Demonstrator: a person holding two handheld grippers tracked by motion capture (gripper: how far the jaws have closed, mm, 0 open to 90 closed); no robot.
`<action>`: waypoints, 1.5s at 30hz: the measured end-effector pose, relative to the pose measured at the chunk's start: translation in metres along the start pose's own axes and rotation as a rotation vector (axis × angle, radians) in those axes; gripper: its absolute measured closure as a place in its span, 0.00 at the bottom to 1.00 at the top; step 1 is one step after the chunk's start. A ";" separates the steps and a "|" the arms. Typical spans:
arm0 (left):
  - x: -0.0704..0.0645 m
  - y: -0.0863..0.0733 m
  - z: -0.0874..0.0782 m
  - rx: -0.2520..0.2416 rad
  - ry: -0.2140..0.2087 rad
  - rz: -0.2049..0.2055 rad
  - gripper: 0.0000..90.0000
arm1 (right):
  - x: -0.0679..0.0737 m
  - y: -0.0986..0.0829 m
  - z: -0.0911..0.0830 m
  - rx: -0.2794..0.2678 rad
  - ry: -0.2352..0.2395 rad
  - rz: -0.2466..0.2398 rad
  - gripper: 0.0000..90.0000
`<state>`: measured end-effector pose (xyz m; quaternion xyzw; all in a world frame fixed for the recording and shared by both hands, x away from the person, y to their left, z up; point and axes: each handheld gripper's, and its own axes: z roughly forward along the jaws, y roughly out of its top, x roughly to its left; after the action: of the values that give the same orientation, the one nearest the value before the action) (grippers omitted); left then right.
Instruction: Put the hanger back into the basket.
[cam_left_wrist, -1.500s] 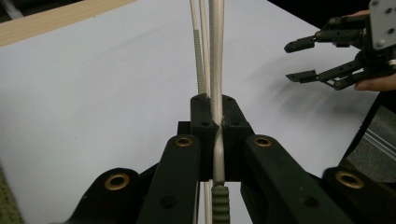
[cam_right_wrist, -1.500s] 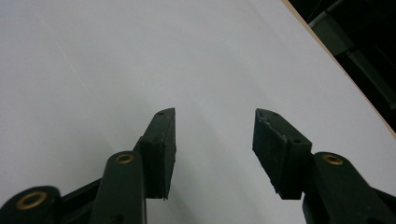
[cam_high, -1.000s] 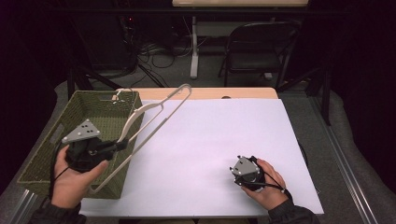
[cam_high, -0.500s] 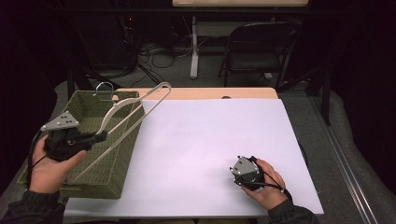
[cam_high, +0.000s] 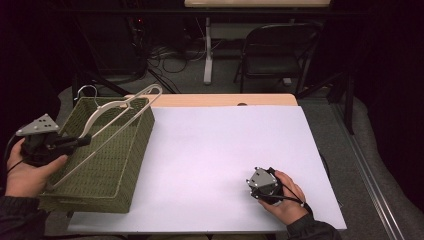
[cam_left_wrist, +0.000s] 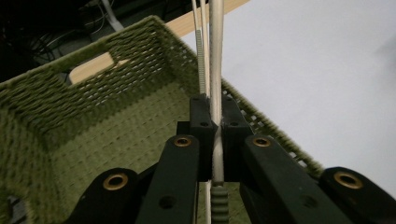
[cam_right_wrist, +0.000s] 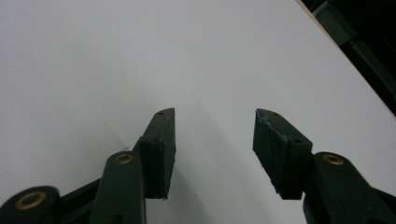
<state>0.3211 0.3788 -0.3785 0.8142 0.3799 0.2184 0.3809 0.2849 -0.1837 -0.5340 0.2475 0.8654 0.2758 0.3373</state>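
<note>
we look down on a wooden table (cam_high: 220, 99) whose top is mostly covered by a white sheet (cam_high: 220, 160), brightly lit against a dark room. behind it we see a grey floor (cam_high: 190, 80) strewn with black cables (cam_high: 165, 55), the white leg (cam_high: 207, 50) of a second table (cam_high: 255, 3) at the top edge, and a dark folding chair (cam_high: 275, 55). at right we see a metal rail (cam_high: 370, 175) running along the floor.

Black jaws clamped on pale hanger (cam_left_wrist: 216, 70) – above green woven basket (cam_left_wrist: 93, 126), white tabletop (cam_left_wrist: 327, 70)
</note>
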 end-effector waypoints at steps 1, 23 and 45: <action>0.004 -0.002 -0.001 0.004 0.008 0.009 0.97 | 0.000 0.000 0.000 0.001 0.000 0.001 0.55; 0.050 -0.050 0.006 0.036 0.009 -0.040 0.97 | 0.000 0.000 0.002 0.006 0.003 -0.005 0.55; 0.055 -0.078 0.037 0.114 -0.037 -0.040 0.97 | 0.000 -0.003 0.003 0.008 0.008 0.013 0.55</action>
<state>0.3435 0.4382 -0.4584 0.8306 0.4009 0.1736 0.3453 0.2861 -0.1850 -0.5382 0.2535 0.8662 0.2755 0.3308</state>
